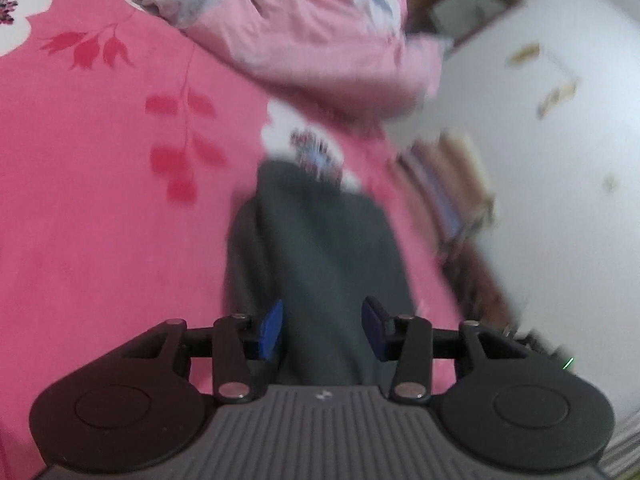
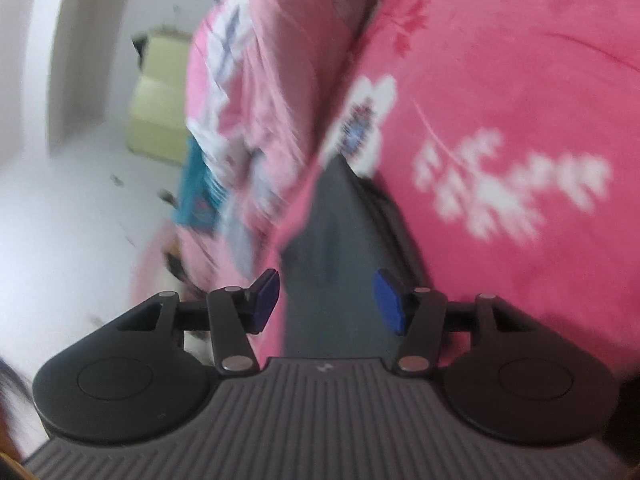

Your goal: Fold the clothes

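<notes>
Both claws hang over a dark grey garment on the bed

Left claw [image 1: 322,330] and right claw [image 2: 326,302] stand wide, gripping nothing. Between the pads, toward twelve o'clock, the grey garment [image 1: 320,248] lies on the pink floral bedsheet [image 1: 100,200], a rumpled quilt [image 1: 312,40] beyond. It looks soft, light and limp; an edge or corner seems the surest hold.

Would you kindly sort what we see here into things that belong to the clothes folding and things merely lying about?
Belongs to the job:
- dark grey cloth garment, lying on the bed between both grippers' fingers
- left gripper, open
- right gripper, open

Just lying about:
- pink flowered bedsheet
- bunched pale pink quilt
- teal packet beside the bed
- pale yellow box
</notes>
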